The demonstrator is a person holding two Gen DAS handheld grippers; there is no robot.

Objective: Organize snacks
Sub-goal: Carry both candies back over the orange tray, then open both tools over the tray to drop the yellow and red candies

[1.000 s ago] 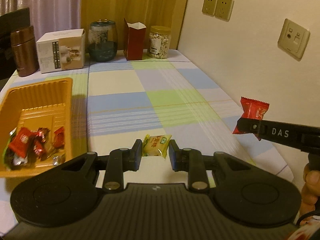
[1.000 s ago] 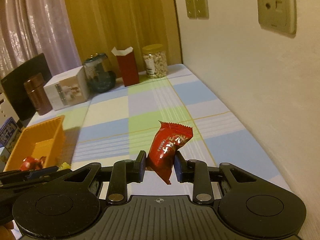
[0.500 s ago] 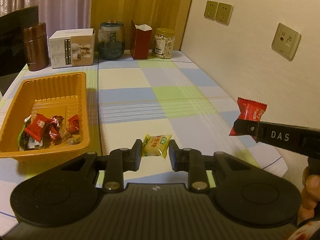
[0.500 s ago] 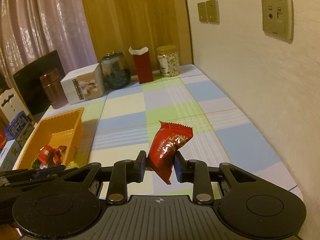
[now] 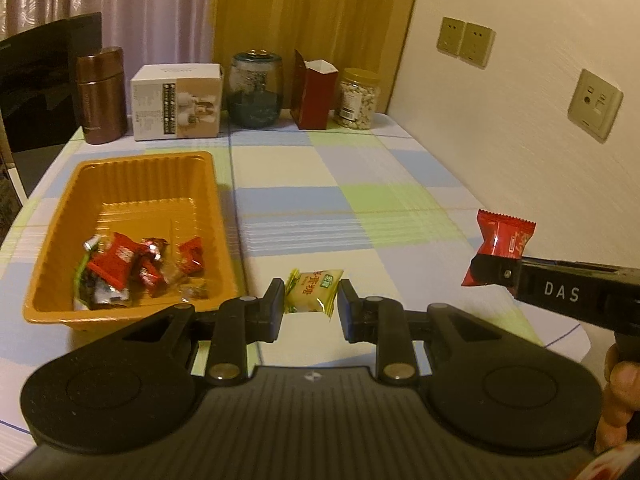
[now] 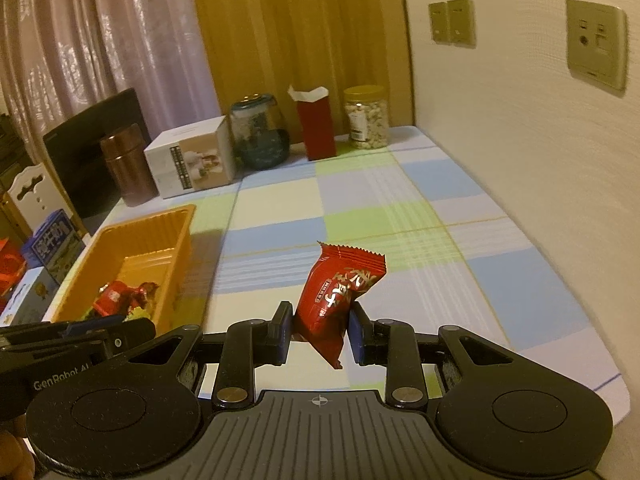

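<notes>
My left gripper (image 5: 311, 307) is shut on a yellow snack packet (image 5: 313, 290) and holds it above the table, just right of the orange tray (image 5: 132, 176). The tray holds several red and mixed wrapped snacks (image 5: 132, 266). My right gripper (image 6: 320, 332) is shut on a red snack packet (image 6: 338, 298) held upright above the checked tablecloth. In the left wrist view the right gripper (image 5: 486, 270) shows at the right with the red packet (image 5: 502, 236) in it. The tray also shows in the right wrist view (image 6: 160, 224), at the left.
At the table's far end stand a brown canister (image 5: 100, 96), a white box (image 5: 178, 102), a glass jar (image 5: 256, 90), a red carton (image 5: 316, 94) and a nut jar (image 5: 357, 98). A wall (image 5: 520, 120) runs along the right edge. Boxes (image 6: 44, 264) lie beyond the left edge.
Both grippers have pulled back and turned left with their packets held, so more of the tray and its snacks shows now.
</notes>
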